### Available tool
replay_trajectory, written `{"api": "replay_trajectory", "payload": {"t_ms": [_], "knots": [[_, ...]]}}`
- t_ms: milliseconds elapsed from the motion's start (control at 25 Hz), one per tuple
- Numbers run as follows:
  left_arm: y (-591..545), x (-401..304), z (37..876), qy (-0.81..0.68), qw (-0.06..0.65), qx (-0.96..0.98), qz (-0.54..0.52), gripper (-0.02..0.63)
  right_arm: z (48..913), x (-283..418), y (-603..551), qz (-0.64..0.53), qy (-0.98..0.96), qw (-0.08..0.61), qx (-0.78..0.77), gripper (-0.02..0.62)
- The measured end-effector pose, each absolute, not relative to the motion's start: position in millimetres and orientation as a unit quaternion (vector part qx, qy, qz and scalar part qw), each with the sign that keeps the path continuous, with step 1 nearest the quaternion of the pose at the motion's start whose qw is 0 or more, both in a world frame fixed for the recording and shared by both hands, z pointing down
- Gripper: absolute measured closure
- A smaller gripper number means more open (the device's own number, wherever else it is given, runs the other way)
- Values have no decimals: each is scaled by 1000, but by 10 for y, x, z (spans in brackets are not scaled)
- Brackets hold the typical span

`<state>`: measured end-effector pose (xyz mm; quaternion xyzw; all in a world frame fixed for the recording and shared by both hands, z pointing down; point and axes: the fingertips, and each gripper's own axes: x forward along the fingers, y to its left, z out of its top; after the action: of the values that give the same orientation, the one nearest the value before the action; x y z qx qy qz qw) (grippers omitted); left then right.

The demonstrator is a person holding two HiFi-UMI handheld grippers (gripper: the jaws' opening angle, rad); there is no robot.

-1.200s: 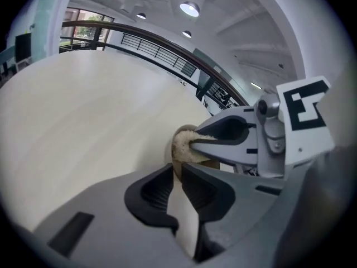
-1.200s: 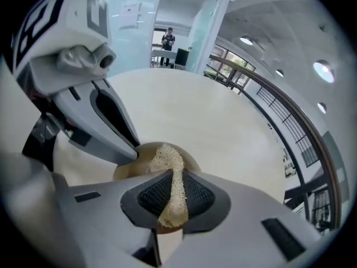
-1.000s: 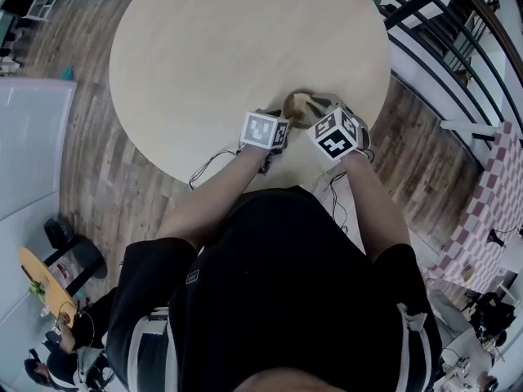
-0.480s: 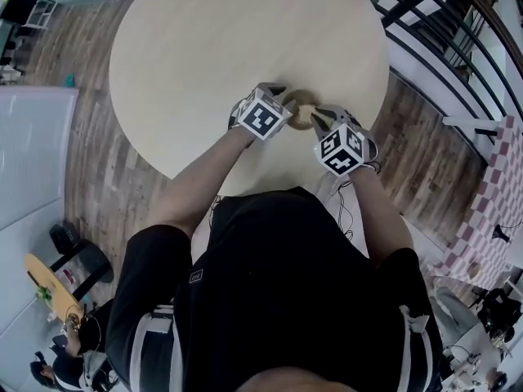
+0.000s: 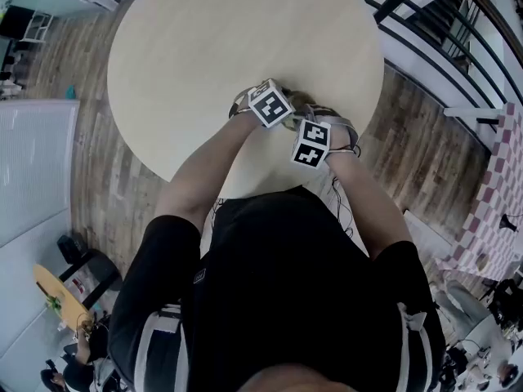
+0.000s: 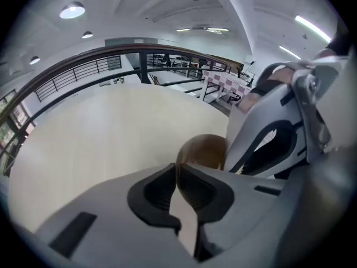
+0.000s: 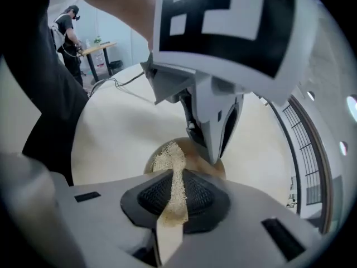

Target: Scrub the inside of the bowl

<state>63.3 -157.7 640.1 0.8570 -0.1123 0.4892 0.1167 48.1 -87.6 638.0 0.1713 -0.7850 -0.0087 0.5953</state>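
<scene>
A small brown bowl [image 6: 203, 148] stands on the round pale table [image 5: 229, 39] near its front edge. My left gripper [image 6: 177, 175] has just been closing, and its pads now pinch the bowl's thin rim. My right gripper [image 7: 175, 186] is shut on a beige fibrous scrub pad [image 7: 172, 163], whose free end hangs over the inside of the bowl [image 7: 217, 166]. The left gripper's fingers [image 7: 215, 130] come down onto the bowl's far side in the right gripper view. In the head view the two marker cubes [image 5: 270, 104] [image 5: 312, 144] sit close together and hide the bowl.
The table's front edge runs just behind both hands, against the person's body. A black railing [image 5: 409, 6] curves past the table's right side over a wood floor [image 5: 90, 137]. A cable [image 7: 120, 82] lies on the table, and a person [image 7: 67, 29] stands far off.
The left gripper rolled, moved onto the bowl and closed on its rim. The right gripper came down and left with the scrub pad, so the two cubes now cover the bowl.
</scene>
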Motion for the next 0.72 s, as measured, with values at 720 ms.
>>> {"api": "replay_trajectory", "payload": {"t_ms": [720], "knots": [[-1433,381,6241,-251,288,838,389,561,6085,821,-1427,57,-787,472,393,535]]}}
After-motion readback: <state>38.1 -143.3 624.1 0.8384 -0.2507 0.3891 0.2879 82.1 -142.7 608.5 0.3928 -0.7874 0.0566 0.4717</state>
